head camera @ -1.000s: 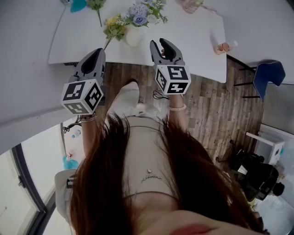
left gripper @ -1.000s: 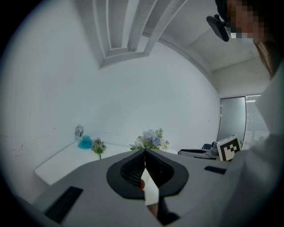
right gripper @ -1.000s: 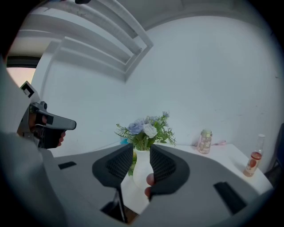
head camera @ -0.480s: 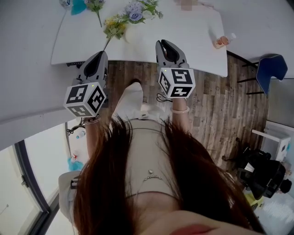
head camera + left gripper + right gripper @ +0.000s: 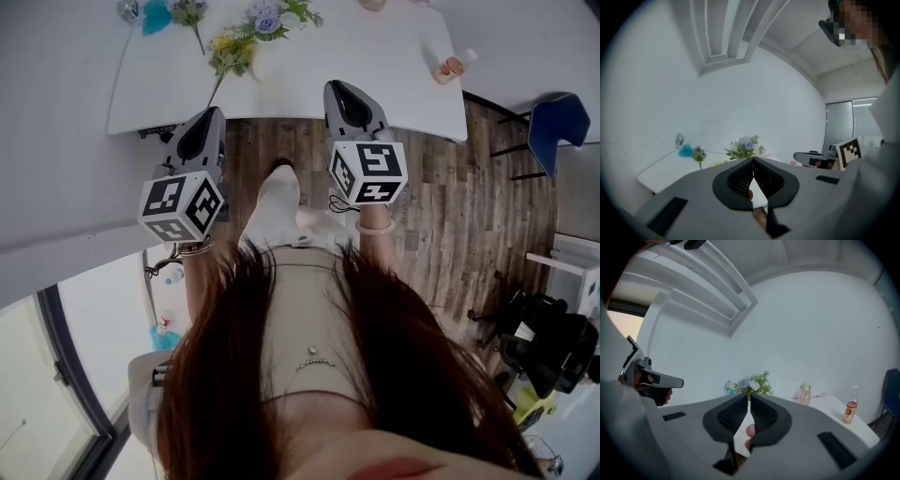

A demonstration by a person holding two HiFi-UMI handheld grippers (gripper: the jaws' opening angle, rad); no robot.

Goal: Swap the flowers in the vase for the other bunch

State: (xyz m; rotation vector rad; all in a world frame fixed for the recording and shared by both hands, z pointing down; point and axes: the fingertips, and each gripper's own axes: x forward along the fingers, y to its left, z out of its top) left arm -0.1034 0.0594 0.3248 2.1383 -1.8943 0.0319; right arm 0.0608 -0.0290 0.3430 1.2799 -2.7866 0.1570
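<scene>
A blue and white bunch (image 5: 267, 17) stands at the far side of the white table (image 5: 375, 66); its white vase barely shows against the tabletop. A yellow bunch (image 5: 230, 52) lies on the table just left of it. My left gripper (image 5: 212, 114) is shut and empty, over the floor short of the table's near edge. My right gripper (image 5: 337, 88) has just been closing and is shut with nothing between its jaws, its tip at the table edge. Over the shut jaws, the left gripper view (image 5: 753, 160) and the right gripper view (image 5: 749, 397) show the blue bunch (image 5: 745, 146) (image 5: 752, 383) far ahead.
A small bunch (image 5: 187, 11) and a teal object (image 5: 155, 13) lie at the table's far left. A small bottle (image 5: 450, 67) and a jar (image 5: 804, 393) stand to the right. A blue chair (image 5: 558, 131) sits at the right, beyond the wooden floor (image 5: 441, 206).
The right gripper's jaws went from open to shut, empty. Both grippers drew back from the table, and the table with its flowers slid toward the top of the head view.
</scene>
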